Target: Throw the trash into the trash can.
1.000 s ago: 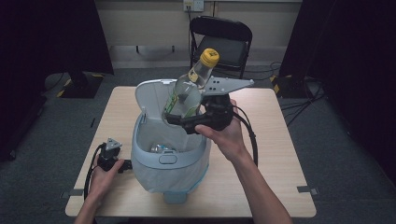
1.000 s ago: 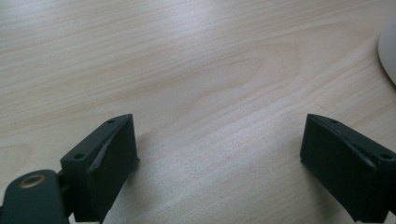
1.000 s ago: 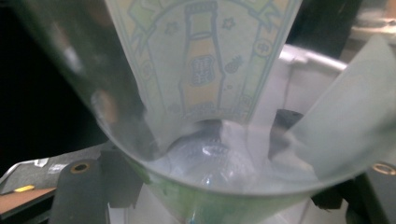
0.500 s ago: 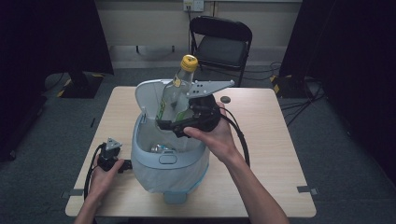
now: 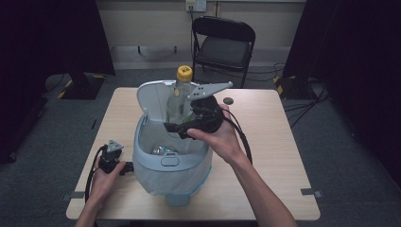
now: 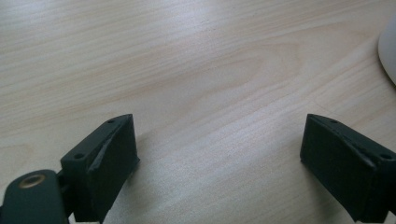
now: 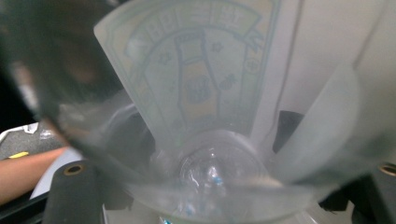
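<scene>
Right gripper [image 5: 182, 126] is clenched on the lower body of a clear glass bottle with a yellow cap [image 5: 180, 97], the bottle standing nearly upright with its cap uppermost. The bottle sits over the open mouth of a pale blue-grey plastic bin with a raised flip lid [image 5: 163, 161]; its base hangs inside the rim, in front of the raised lid. In the right gripper view the bottle [image 7: 205, 116] is seen from close up, blurred, with a pale label bearing a yellow bottle drawing; the black jaws flank its base on both sides. The jaws have just been opening slightly, with the bottle between them (grip looks unbroken in the high view).

The bin stands near the front edge of the light wooden table [image 5: 265, 156], roughly midway along it. Something shiny lies inside the bin; too small to identify.

Left gripper [image 5: 113, 158] rests on the table near the front left corner, just beside the bin. Left gripper view: jaws wide apart, released, bare wood [image 6: 196, 84] between them.
</scene>
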The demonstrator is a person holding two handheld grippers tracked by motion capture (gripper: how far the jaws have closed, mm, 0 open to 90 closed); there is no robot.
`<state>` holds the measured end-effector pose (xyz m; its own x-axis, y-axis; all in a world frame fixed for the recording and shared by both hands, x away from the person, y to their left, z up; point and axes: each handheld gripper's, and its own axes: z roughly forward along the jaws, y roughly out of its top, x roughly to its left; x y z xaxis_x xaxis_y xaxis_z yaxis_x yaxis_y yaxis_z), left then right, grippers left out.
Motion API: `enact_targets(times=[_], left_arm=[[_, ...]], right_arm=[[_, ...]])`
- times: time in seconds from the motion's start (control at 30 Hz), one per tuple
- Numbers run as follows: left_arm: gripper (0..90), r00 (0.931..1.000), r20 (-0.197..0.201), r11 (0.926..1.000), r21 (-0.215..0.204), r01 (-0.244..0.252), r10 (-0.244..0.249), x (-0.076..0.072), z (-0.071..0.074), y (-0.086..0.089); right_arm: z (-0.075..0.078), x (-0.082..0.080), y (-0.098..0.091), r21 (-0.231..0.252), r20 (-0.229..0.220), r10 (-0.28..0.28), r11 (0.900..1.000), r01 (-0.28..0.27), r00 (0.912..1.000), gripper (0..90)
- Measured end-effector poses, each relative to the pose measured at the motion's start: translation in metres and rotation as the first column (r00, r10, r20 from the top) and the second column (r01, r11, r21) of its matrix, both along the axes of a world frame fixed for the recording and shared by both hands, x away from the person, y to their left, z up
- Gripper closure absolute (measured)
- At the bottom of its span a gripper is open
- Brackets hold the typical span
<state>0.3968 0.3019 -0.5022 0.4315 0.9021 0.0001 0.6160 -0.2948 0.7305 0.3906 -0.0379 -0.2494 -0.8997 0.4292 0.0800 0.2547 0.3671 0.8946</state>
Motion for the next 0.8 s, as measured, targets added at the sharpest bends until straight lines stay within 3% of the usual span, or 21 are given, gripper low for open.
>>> enact_targets(times=[0.17, 0.27, 0.33, 0.4, 0.43, 0.5, 0.53, 0.67, 0.8], left_arm=[[10.4, 1.0000, 0.000, 1.0000, -0.001, 0.001, -0.001, 0.000, 0.000, 0.000], [10.4, 1.0000, 0.000, 1.0000, -0.001, 0.001, -0.001, 0.000, 0.000, 0.000], [10.4, 1.0000, 0.000, 1.0000, 0.000, 0.000, 0.000, 0.000, 0.000, 0.000], [10.4, 1.0000, 0.000, 1.0000, -0.001, 0.000, 0.000, 0.000, 0.000, 0.000], [10.4, 1.0000, 0.000, 1.0000, 0.000, 0.000, 0.000, 0.000, 0.000, 0.000], [10.4, 1.0000, 0.002, 1.0000, -0.001, 0.000, 0.000, 0.000, 0.000, 0.000], [9.6, 1.0000, -0.003, 1.0000, 0.001, -0.003, 0.003, 0.000, 0.000, 0.000], [8.8, 1.0000, -0.005, 1.0000, -0.003, -0.005, 0.005, 0.000, 0.000, 0.000], [8.3, 1.0000, -0.005, 1.0000, -0.002, -0.004, 0.004, 0.001, -0.001, 0.000]], right_arm=[[-0.003, 0.003, -0.001, 0.005, -0.023, -0.011, 0.9999, 0.011, 0.9997, 25.1], [-0.003, 0.002, -0.002, 0.005, -0.013, -0.021, 0.9998, 0.021, 0.9997, 25.4], [-0.002, 0.002, -0.003, 0.028, -0.016, -0.020, 0.9994, 0.021, 0.9997, 26.4], [-0.004, 0.003, -0.003, 0.008, -0.018, -0.027, 0.9996, 0.027, 0.9995, 28.1], [-0.005, 0.003, -0.004, 0.035, -0.001, -0.031, 0.9989, 0.031, 0.9995, 34.0], [-0.001, 0.001, -0.008, 0.102, 0.007, -0.015, 0.9946, 0.014, 0.9999, 33.5], [0.002, 0.000, -0.009, 0.110, 0.016, -0.022, 0.9937, 0.020, 0.9996, 33.5], [0.002, 0.001, -0.012, 0.088, 0.011, -0.030, 0.9957, 0.029, 0.9995, 33.1], [-0.005, 0.001, -0.016, 0.099, 0.001, -0.032, 0.9945, 0.032, 0.9995, 33.5]])
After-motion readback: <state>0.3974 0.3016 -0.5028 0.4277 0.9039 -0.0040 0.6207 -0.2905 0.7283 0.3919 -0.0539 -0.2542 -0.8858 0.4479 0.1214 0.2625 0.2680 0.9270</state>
